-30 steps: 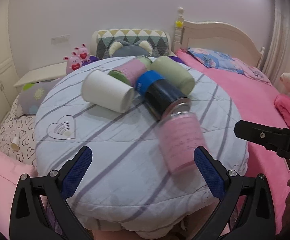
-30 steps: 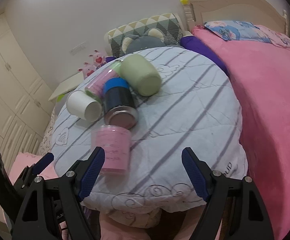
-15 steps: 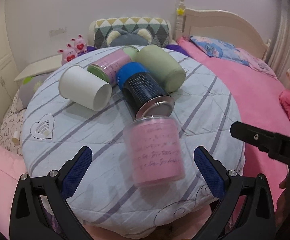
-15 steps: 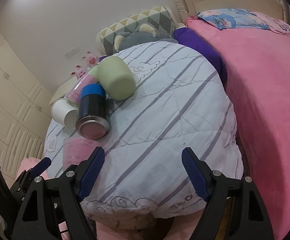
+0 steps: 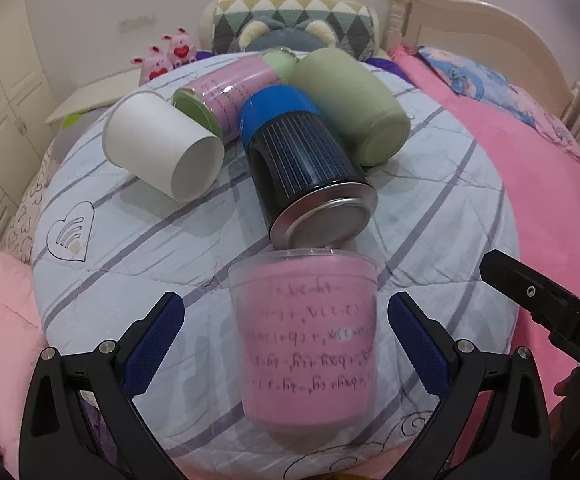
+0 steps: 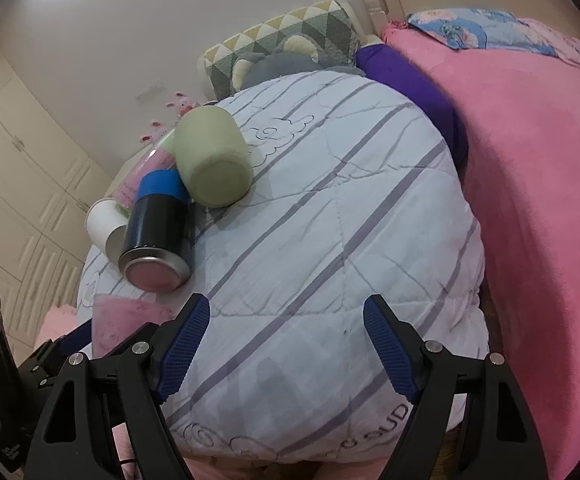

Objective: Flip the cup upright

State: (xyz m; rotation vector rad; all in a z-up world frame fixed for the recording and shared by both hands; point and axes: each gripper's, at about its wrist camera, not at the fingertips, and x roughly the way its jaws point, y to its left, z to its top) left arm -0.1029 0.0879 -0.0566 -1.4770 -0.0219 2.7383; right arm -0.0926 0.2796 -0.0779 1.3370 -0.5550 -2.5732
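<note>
A pink translucent cup with upside-down writing stands base-up on the striped cushion, between the open fingers of my left gripper, which touch nothing. In the right wrist view only a part of the pink cup shows at the lower left. My right gripper is open and empty over the cushion's near edge. A black and blue cup, a white cup, a green cup and a pink and green bottle lie on their sides behind it.
The round cushion sits beside a bed with a pink blanket. A patterned pillow and pink plush toys lie at the back. White cabinets stand at the left. The right gripper's body shows at the left view's right edge.
My left gripper has moved forward and right until the pink cup stands between its fingers. My right gripper has swung right, so the cups slid to the left of its view.
</note>
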